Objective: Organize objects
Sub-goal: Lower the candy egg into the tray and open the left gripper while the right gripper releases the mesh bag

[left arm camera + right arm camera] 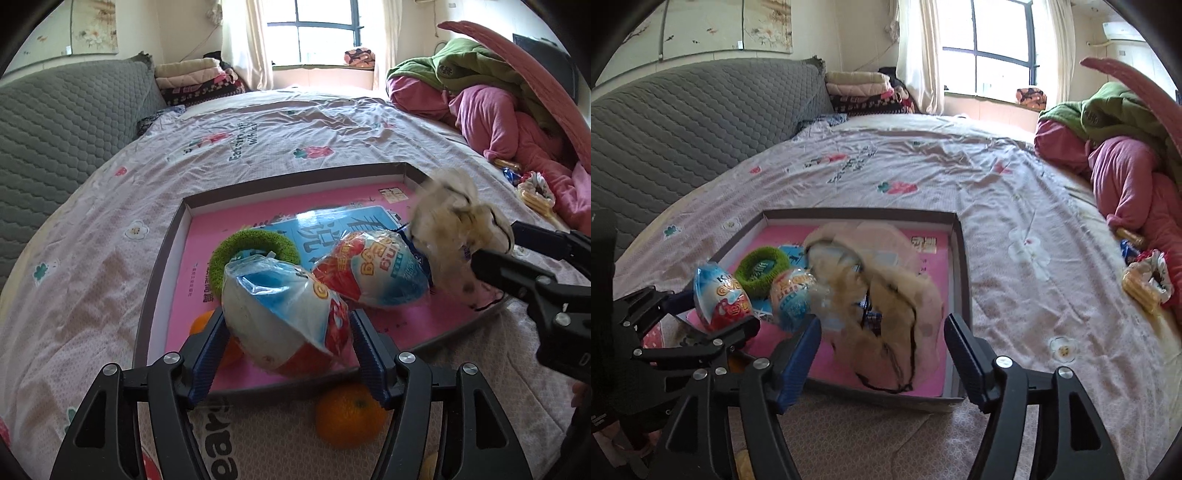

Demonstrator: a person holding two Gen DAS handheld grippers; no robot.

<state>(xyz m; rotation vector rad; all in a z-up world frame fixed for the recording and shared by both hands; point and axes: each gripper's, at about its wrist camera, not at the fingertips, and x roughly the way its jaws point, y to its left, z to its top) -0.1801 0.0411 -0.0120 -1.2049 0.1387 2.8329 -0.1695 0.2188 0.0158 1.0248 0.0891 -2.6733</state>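
Observation:
A shallow box [162, 258] with a pink bottom lies on the bed; it also shows in the right wrist view [962, 258]. My left gripper [288, 328] is shut on a wrapped toy egg [284, 317] above the box's near edge; the egg also shows in the right wrist view [720, 299]. A second wrapped egg [373, 271] and a green fuzzy ring [255, 243] lie in the box. A beige plush toy [882, 295], blurred, is in the air over the box, between the fingers of my open right gripper [882, 343].
An orange [349, 415] lies on the bed just outside the box, another orange [201, 323] partly hidden inside. Pink and green blankets [1126, 177] and small items [1145, 280] are piled at the right. A grey headboard [683, 129] stands at the left.

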